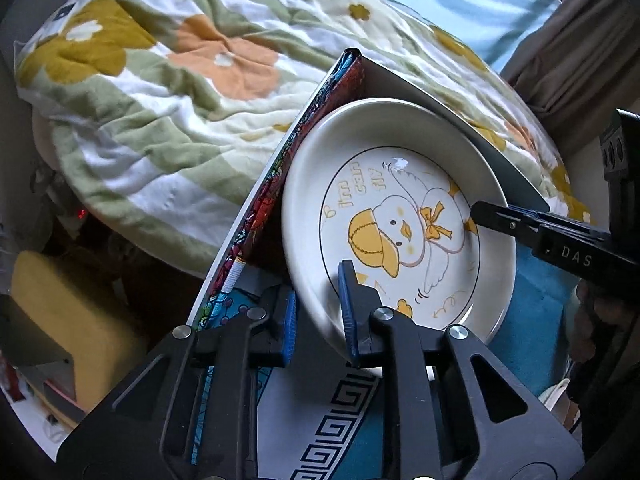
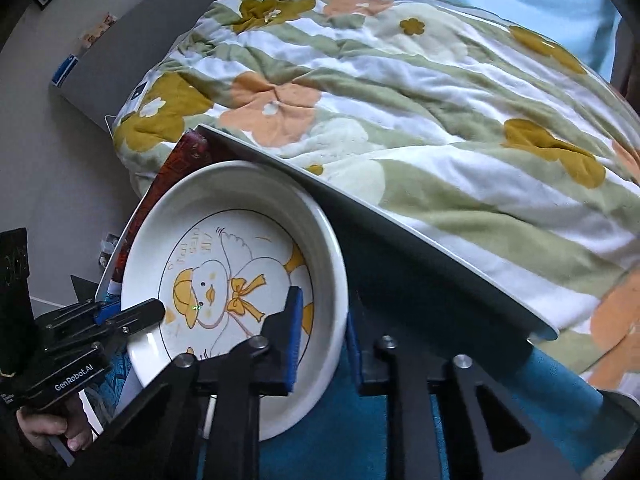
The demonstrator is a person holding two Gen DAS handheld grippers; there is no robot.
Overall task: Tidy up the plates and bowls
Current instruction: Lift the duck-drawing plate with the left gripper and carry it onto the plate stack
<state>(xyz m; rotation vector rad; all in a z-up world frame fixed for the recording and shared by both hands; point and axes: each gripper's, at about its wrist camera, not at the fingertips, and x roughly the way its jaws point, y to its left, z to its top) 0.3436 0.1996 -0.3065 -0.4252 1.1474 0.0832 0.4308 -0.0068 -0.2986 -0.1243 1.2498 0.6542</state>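
Between both claws we are holding the plate (image 1: 400, 216): left claw (image 1: 320, 320) and right claw (image 2: 322, 340) clamped on opposite rims.

The plate (image 1: 400, 216) I'm working on is a round white one with a deep, raised rim and a thin dark ring around its flat centre. Inside the ring is a cartoon duck in a yellow cap with a yellow bow at its neck, some yellow lettering beside it, and small yellow hearts and squiggles scattered around. It sits tipped rather than flat, nestled into the corner of an open box (image 1: 276, 184), its rim against the patterned wall on one side and the plain grey wall on the other. Its face is clean and glossy, catching a spot of light.
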